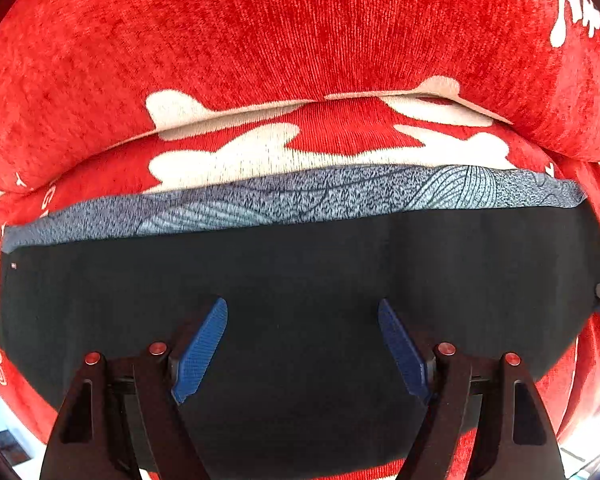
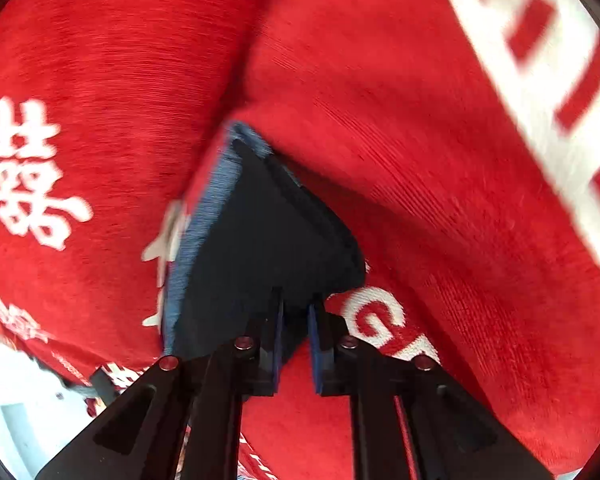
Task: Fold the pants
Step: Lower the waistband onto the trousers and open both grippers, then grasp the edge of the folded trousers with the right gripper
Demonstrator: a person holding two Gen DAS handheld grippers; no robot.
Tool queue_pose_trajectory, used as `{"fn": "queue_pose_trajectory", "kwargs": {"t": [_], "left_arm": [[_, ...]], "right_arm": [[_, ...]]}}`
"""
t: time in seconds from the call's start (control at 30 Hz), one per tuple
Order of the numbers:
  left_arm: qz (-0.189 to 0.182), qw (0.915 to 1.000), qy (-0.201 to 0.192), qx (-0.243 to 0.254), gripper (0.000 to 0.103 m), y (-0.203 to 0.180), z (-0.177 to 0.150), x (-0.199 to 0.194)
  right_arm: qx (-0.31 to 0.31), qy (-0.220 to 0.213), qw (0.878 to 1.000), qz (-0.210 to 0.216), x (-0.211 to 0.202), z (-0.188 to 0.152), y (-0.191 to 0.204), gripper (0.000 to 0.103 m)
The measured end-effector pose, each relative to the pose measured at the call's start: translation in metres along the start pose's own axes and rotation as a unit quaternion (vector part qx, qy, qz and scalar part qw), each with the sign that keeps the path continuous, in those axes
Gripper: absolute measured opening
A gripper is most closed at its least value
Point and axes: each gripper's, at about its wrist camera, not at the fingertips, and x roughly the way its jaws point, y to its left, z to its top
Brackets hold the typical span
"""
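My left gripper (image 1: 303, 344) hangs wide open over the dark pants (image 1: 300, 280), which fill the lower frame on the red blanket (image 1: 260, 32). My right gripper (image 2: 296, 320), at lower centre, is pinched tight on a corner of the pants.

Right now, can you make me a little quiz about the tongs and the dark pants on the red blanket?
1. True or false: the left tongs are open above the dark pants.
2. What are the right tongs pinching? A. the red blanket B. the dark pants C. nothing
3. Fill in: the pants' band is grey-____.

Key: 1 true; 2 B; 3 blue.
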Motion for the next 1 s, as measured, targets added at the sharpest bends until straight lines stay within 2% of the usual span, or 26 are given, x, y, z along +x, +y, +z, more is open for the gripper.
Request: {"fn": "queue_pose_trajectory", "kwargs": {"t": [0.07,0.1,0.13,0.17,0.23,0.27,0.3,0.33,0.37,0.5,0.6,0.67,0.77,0.83,0.87,0.93,1.0], "left_arm": [[0.007,0.9999,0.013,-0.001,0.080,0.006,-0.008,0.004],[0.004,0.9998,0.017,-0.012,0.080,0.012,-0.012,0.001],[0.007,0.9995,0.023,-0.019,0.080,0.018,-0.015,-0.003],[0.009,0.9994,0.025,-0.022,0.080,0.024,-0.019,-0.009],[0.012,0.9995,0.016,-0.024,0.080,0.040,-0.029,-0.027],[0.012,0.9996,0.015,-0.022,0.080,0.046,-0.033,-0.032],[0.013,0.9996,0.016,-0.021,0.080,0.054,-0.038,-0.037],[0.014,0.9995,0.017,-0.021,0.080,0.061,-0.042,-0.040],[0.016,0.9994,0.018,-0.024,0.080,0.071,-0.046,-0.043],[0.009,0.9986,0.015,-0.051,0.080,0.116,-0.063,-0.053],[0.004,0.9978,0.002,-0.066,0.080,0.167,-0.074,-0.059],[0.006,0.9972,-0.005,-0.074,0.080,0.198,-0.081,-0.059],[0.002,0.9954,-0.014,-0.095,0.080,0.262,-0.089,-0.058],[0.002,0.9939,-0.020,-0.108,0.080,0.305,-0.092,-0.057],[0.002,0.9929,-0.026,-0.116,0.080,0.327,-0.095,-0.058],[0.009,0.9915,-0.034,-0.125,0.080,0.371,-0.096,-0.054],[0.013,0.9909,-0.033,-0.130,0.080,0.416,-0.096,-0.044]], "right_arm": [[-0.034,-0.003,0.997,-0.073,-0.006,0.001,-0.002,0.009],[-0.018,-0.001,0.993,-0.117,-0.008,0.006,-0.015,0.011],[0.000,0.001,0.992,-0.124,-0.010,0.009,-0.024,0.012],[0.032,-0.007,0.995,-0.097,-0.020,0.011,-0.035,0.014],[0.026,-0.019,0.997,-0.066,-0.035,0.010,-0.030,0.016],[0.007,-0.015,0.998,-0.067,-0.038,0.007,-0.023,0.031],[-0.016,-0.009,0.997,-0.075,-0.040,-0.001,-0.012,0.053],[-0.041,-0.002,0.996,-0.083,-0.039,-0.008,0.001,0.063],[-0.061,0.005,0.995,-0.084,-0.036,-0.016,0.014,0.067],[-0.151,0.056,0.985,-0.067,-0.003,-0.057,0.077,0.067],[-0.249,0.098,0.962,-0.049,0.045,-0.094,0.153,0.067],[-0.300,0.118,0.946,-0.042,0.064,-0.125,0.190,0.067],[-0.380,0.151,0.912,-0.036,0.115,-0.181,0.259,0.067],[-0.417,0.174,0.892,-0.023,0.153,-0.219,0.306,0.067],[-0.426,0.183,0.886,-0.018,0.166,-0.234,0.322,0.067],[-0.462,0.210,0.861,-0.012,0.219,-0.275,0.374,0.067],[-0.488,0.228,0.842,-0.011,0.259,-0.305,0.407,0.067]]}}
